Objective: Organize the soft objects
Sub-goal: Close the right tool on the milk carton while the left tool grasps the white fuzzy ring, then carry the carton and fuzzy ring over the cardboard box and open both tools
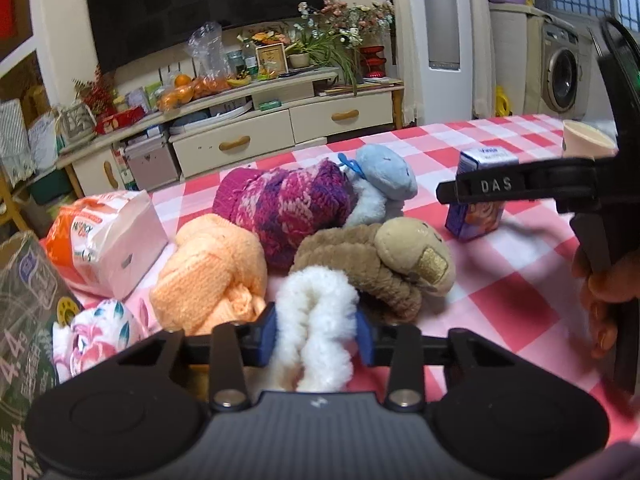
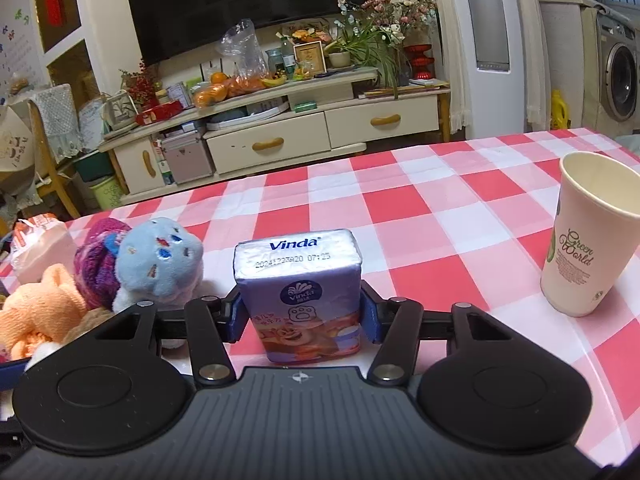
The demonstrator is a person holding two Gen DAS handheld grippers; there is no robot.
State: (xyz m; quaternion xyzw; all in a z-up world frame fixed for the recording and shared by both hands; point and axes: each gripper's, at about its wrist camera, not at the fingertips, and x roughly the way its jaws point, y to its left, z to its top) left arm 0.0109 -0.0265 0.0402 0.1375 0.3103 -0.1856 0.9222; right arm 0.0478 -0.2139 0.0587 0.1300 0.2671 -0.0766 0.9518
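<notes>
Left wrist view: the left gripper (image 1: 316,334) is closed on a white fluffy scrunchie (image 1: 314,322), its pads sunk into the pile, at the near edge of the checked table (image 1: 500,300). The scrunchie's long axis runs away from the camera, toward the brown plush (image 1: 404,262).

In the right wrist view, the right gripper (image 2: 302,316) is clamped on an upright Vinda tissue pack (image 2: 300,292), printed top facing the camera.

The grasp step is judged complete on both sides. A lift clear of the neighbouring knitwear is called for next.
</notes>
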